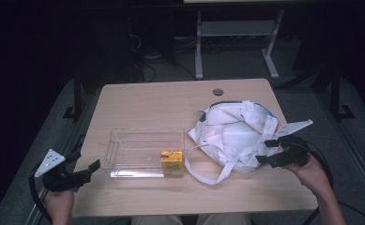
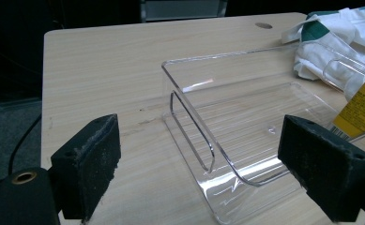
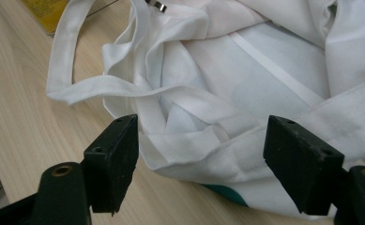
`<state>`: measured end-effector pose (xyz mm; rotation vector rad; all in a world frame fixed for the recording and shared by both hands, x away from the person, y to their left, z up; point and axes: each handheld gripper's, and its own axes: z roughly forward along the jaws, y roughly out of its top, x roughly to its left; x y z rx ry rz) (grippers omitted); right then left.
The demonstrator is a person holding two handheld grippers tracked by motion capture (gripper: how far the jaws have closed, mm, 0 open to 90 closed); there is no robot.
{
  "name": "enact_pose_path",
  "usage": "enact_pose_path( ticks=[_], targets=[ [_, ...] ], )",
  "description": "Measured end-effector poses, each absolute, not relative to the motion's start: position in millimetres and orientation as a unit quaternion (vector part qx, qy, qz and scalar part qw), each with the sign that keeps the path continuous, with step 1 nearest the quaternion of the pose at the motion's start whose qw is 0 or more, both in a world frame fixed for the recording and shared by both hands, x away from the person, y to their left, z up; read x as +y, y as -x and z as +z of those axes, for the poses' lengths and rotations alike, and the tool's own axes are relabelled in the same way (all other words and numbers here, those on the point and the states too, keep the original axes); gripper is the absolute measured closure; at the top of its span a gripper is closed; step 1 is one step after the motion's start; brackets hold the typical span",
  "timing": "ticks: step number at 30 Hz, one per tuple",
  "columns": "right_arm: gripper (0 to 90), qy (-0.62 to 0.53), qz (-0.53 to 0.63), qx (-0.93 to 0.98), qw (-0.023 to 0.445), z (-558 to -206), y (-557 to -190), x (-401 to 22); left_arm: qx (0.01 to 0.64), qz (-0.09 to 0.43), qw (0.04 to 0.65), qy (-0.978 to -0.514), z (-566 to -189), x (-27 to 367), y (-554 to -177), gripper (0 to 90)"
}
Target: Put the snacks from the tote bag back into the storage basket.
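Note:
A clear plastic box (image 1: 142, 151) lies on the wooden table (image 1: 152, 101), with a small yellow carton (image 1: 172, 162) standing in its near right corner. To its right sits a crumpled white cloth bag (image 1: 234, 133) with loose straps (image 1: 203, 174) and a green trim. My left gripper (image 1: 87, 159) hovers open at the table's left edge, facing the clear box (image 2: 246, 131); the carton (image 2: 361, 105) shows at that view's right. My right gripper (image 1: 264, 151) is open at the bag's near right side, its jaws straddling folds of the white fabric (image 3: 203, 136) without closing on them.
A round cable hole (image 1: 218, 92) is in the table's far edge. Beyond the table stand the legs of a white desk frame (image 1: 199, 51) and cables on a dark floor. Bare wood lies on the far left of the table (image 2: 100, 61).

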<state>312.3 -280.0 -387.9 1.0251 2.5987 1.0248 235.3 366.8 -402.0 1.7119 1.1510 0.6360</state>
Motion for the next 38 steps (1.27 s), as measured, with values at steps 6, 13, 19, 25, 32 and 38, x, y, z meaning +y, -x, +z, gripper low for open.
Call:
enact_pose_path(
  ticks=[6, 13, 19, 25, 32, 38],
  targets=[
    [26.3, -0.350, 0.345, 0.867, 0.084, -396, -306, -286, 0.469, 0.259, 0.472, -0.700, -402, 367, -235, 13.0],
    [26.2, -0.353, 0.350, 0.863, 0.090, -404, -299, -292, 0.468, 0.257, 0.474, -0.700, -403, 366, -235, 13.0],
    [26.2, -0.360, 0.354, 0.859, 0.089, -409, -293, -295, 0.467, 0.257, 0.473, -0.701, -403, 366, -235, 13.0],
    [26.2, -0.363, 0.360, 0.854, 0.092, -413, -289, -299, 0.466, 0.256, 0.473, -0.703, -403, 365, -235, 13.0],
    [25.3, -0.363, 0.368, 0.849, 0.106, -417, -282, -301, 0.460, 0.255, 0.469, -0.709, -404, 359, -237, 13.0],
    [24.0, -0.368, 0.384, 0.836, 0.136, -417, -273, -299, 0.459, 0.255, 0.474, -0.707, -404, 361, -235, 13.0]
  ],
)
